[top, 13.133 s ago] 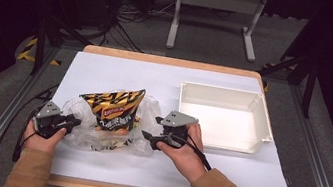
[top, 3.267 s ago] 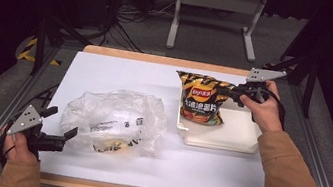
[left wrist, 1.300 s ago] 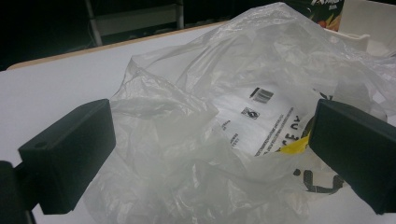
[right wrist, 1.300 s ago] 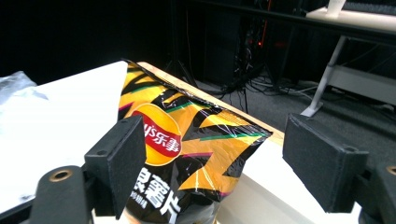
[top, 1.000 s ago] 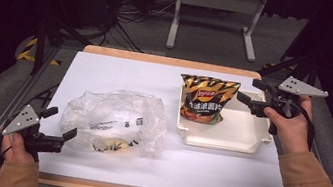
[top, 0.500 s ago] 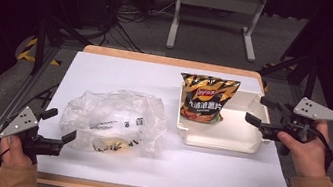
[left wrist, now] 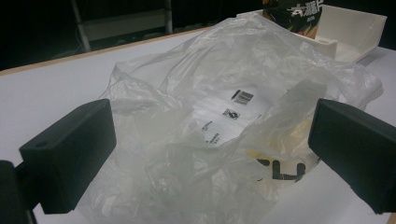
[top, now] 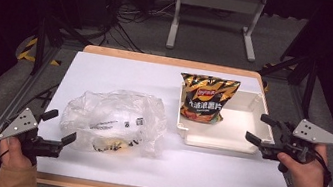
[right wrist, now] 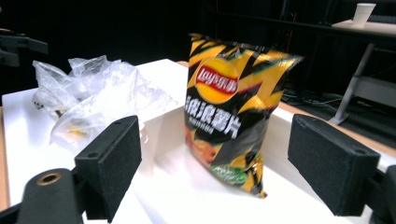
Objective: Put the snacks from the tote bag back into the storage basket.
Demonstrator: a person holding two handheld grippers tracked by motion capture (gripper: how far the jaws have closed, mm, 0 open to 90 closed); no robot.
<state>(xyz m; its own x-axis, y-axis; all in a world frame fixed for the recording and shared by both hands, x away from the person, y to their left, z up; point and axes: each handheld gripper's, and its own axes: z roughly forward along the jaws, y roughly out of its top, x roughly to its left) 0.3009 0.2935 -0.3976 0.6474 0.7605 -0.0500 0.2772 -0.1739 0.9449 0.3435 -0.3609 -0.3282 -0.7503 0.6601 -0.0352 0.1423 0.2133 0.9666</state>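
The black-and-yellow chip bag already stands in the white tray on the desk, released by the open right tongs, while the open left tongs face the clear plastic bag, whose remaining contents seem yet to be moved.

Brightly lit white counter against dark surroundings; soft shadows, slight motion blur on the chip bag.

In the left gripper view, the top edge cuts off the chip bag, and what lies inside the crumpled plastic bag is too veiled to tell. In the right gripper view, the chip bag's lower print is blurred.
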